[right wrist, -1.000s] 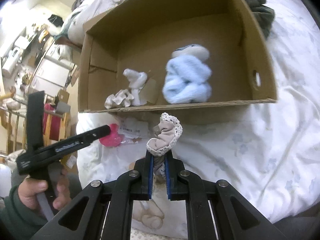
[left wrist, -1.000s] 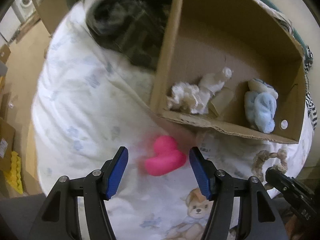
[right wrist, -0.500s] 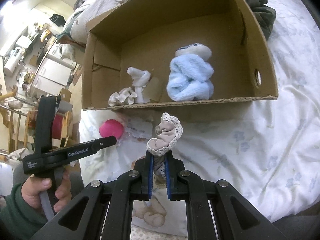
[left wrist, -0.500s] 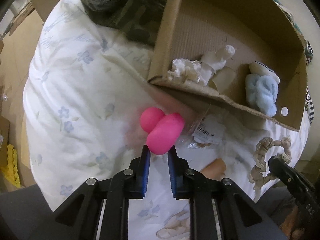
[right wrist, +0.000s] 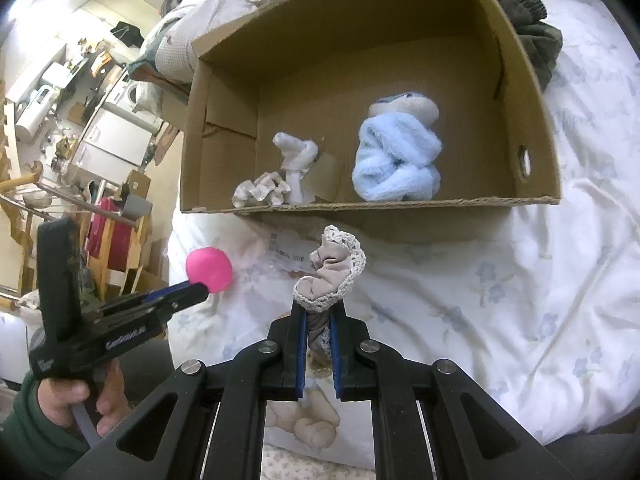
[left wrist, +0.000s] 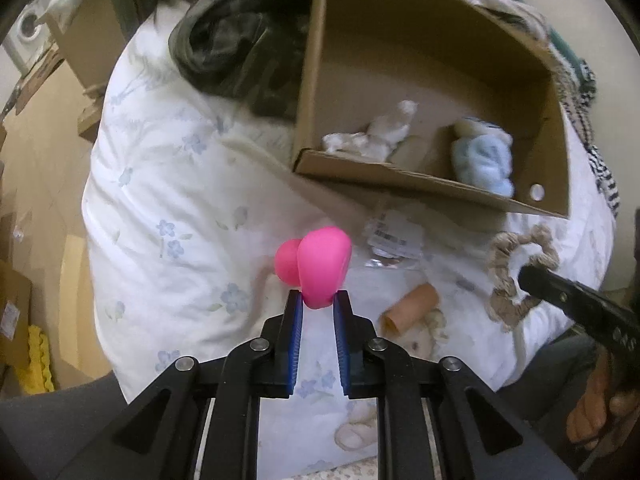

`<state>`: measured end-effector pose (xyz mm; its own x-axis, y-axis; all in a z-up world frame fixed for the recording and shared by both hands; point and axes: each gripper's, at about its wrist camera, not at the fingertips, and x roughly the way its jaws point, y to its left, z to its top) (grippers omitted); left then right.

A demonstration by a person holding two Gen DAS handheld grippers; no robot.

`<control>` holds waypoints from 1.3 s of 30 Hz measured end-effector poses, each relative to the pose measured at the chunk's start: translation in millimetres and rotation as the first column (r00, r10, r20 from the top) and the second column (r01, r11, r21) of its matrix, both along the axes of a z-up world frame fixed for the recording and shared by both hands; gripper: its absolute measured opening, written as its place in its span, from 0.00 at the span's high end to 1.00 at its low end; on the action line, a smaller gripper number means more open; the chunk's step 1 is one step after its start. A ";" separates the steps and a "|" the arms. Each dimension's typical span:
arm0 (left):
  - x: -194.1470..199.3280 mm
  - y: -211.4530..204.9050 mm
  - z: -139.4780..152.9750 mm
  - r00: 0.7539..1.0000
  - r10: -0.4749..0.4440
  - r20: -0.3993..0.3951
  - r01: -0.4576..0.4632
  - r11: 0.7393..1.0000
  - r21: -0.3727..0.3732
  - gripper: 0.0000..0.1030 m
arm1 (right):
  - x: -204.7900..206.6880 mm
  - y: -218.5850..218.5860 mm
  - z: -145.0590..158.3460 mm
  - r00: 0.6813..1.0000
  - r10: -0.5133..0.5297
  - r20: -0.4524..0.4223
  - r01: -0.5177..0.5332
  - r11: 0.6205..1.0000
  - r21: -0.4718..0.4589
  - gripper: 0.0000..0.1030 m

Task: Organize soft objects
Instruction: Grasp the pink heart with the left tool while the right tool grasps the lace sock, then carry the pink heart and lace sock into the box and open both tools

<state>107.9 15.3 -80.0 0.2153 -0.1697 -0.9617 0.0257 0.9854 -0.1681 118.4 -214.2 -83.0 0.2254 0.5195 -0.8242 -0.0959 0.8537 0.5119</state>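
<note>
My left gripper (left wrist: 317, 300) is shut on a pink soft duck (left wrist: 322, 266) and holds it above the white floral bedcover (left wrist: 168, 184). The duck also shows in the right wrist view (right wrist: 209, 269). My right gripper (right wrist: 319, 312) is shut on a beige scrunchie with a lace edge (right wrist: 332, 272), seen from the left wrist view too (left wrist: 516, 276). An open cardboard box (right wrist: 536, 120) lies ahead on the bed. It holds a light blue fluffy toy (right wrist: 396, 160) and a white crumpled cloth piece (right wrist: 280, 176).
A dark green garment (left wrist: 236, 48) lies left of the box. A clear wrapper with a label (left wrist: 394, 240) and a cardboard tube (left wrist: 410, 306) lie on the bed in front of the box. The bed edge drops to the floor on the left.
My left gripper closed on the pink duck and lifted it off the bed. My right gripper kept hold of the scrunchie and barely moved.
</note>
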 end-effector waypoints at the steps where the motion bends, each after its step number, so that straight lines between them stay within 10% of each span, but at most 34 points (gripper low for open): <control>1: -5.5 -0.2 1.8 1.000 -0.001 0.007 0.001 1.000 0.001 0.86 | -0.5 -0.8 1.0 1.000 -0.004 0.001 0.004 1.000 0.001 0.89; 22: -21.5 -2.6 76.8 0.970 -0.052 0.237 0.044 0.998 0.037 0.87 | -1.4 -9.0 48.8 0.995 -0.007 0.104 -0.001 0.997 0.076 0.89; 39: 65.2 -31.6 106.6 0.939 -0.089 0.331 0.073 0.995 0.062 0.87 | 64.3 -24.9 83.7 0.971 -0.089 0.222 0.070 0.993 0.094 0.89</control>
